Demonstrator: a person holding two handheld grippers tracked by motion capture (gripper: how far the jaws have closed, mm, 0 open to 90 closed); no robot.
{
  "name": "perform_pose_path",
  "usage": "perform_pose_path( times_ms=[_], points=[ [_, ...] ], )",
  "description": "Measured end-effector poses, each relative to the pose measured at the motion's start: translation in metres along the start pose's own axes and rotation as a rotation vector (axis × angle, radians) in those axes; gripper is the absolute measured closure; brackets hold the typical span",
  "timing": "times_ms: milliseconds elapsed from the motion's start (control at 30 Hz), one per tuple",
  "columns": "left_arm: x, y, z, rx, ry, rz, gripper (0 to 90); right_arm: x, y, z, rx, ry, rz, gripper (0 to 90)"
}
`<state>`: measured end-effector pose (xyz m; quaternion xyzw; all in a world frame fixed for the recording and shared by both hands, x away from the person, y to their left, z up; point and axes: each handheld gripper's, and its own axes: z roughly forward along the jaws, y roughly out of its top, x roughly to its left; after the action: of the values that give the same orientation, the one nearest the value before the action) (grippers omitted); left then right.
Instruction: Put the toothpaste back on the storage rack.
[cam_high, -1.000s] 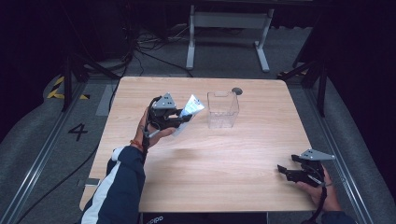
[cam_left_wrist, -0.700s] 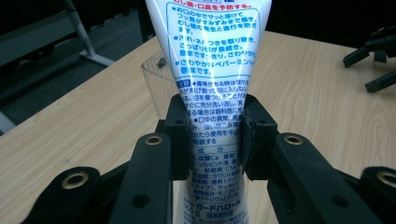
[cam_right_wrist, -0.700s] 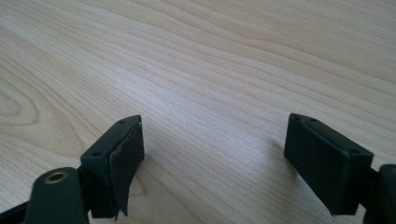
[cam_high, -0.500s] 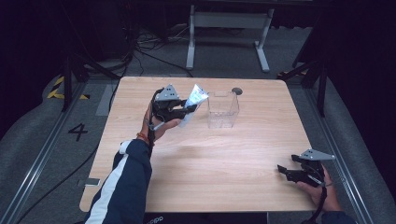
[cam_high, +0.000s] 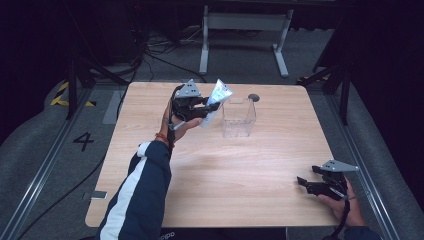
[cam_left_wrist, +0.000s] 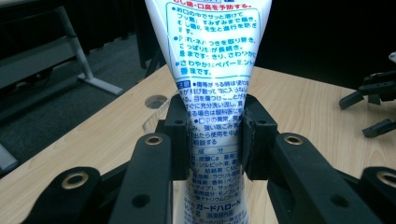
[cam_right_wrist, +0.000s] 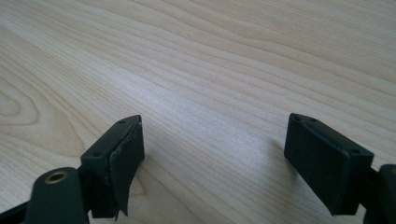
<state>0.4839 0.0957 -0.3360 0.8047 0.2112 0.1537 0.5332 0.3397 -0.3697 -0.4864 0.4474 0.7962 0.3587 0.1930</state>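
One pale wood table (cam_high: 220, 200) | dark room, grey floor (cam_high: 45, 165) | left hand-held gripper (cam_high: 207, 106) clamps tube (cam_high: 214, 100) | right hand-held gripper (cam_high: 306, 184) gapes

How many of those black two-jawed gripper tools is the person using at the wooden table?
2. The left gripper is raised at the far left, clamping a white printed tube; the right gripper rests near the wooden table's right corner.

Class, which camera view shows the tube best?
The left gripper view: the tube is close up, its printed text legible, clamped between the left gripper pads. The high view shows the tube small, beside the clear box. The right gripper view faces bare table.
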Motion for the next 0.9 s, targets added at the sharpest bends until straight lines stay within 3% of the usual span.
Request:
perform_pose_path(
  times_ms=[333,900],
  points=[
    [-0.006,0.013,0.018,0.000,-0.031,0.013,69.4,0.000,0.000,0.000,-0.001,-0.001,0.000,20.3],
    [-0.003,0.028,0.053,-0.006,-0.063,0.019,69.4,0.000,0.000,0.000,-0.001,0.000,-0.002,20.3]
  ],
)
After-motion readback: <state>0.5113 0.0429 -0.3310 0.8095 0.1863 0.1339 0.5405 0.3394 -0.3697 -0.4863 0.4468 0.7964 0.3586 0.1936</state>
